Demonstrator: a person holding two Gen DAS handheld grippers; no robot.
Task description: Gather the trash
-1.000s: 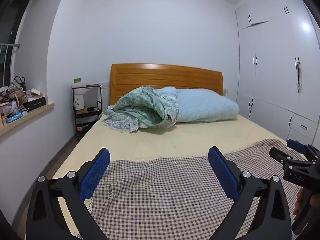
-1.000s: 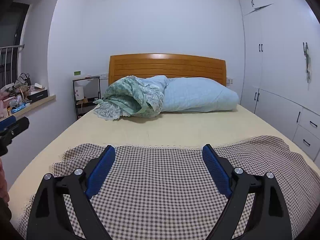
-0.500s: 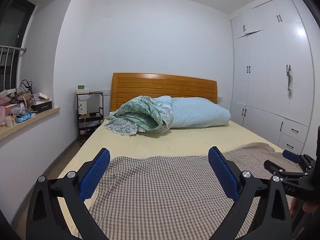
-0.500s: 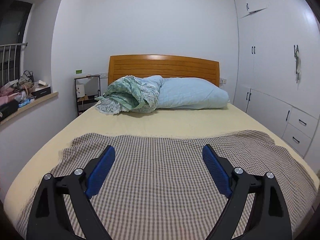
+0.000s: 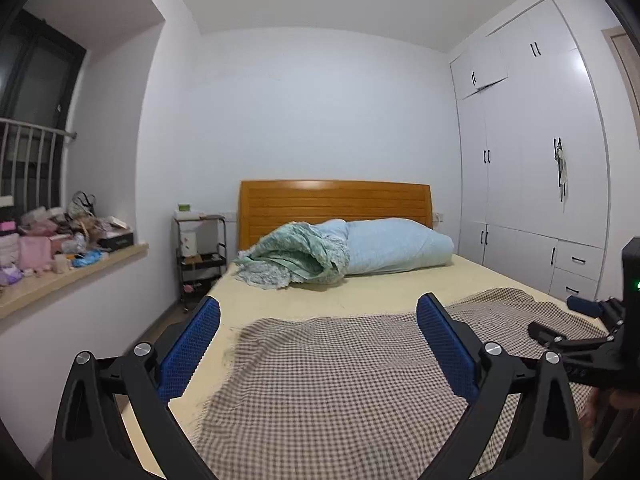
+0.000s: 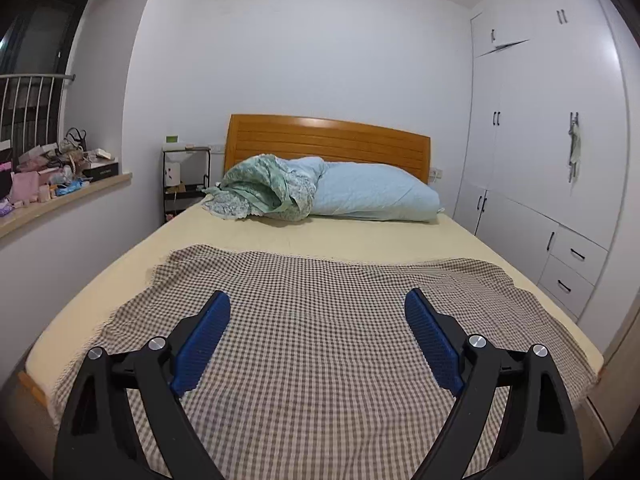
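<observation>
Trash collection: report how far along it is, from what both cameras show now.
Done: nothing visible; no trash is gathered and no bin or bag is in view. In hand: nothing. The left tool and right tool are both open and empty above the checked blanket on the bed. Left: all of it; the cluttered windowsill seems the likeliest place to look.

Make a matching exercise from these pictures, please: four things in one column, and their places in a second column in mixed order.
Things:
1. checked cloth
2. blue pillow
3. black box
4. hanging rag

Places:
A. on the window ledge
B. on a wardrobe door
C. spread over the foot of the bed
D. against the headboard

Pairs: 1-C, 2-D, 3-A, 4-B
</observation>
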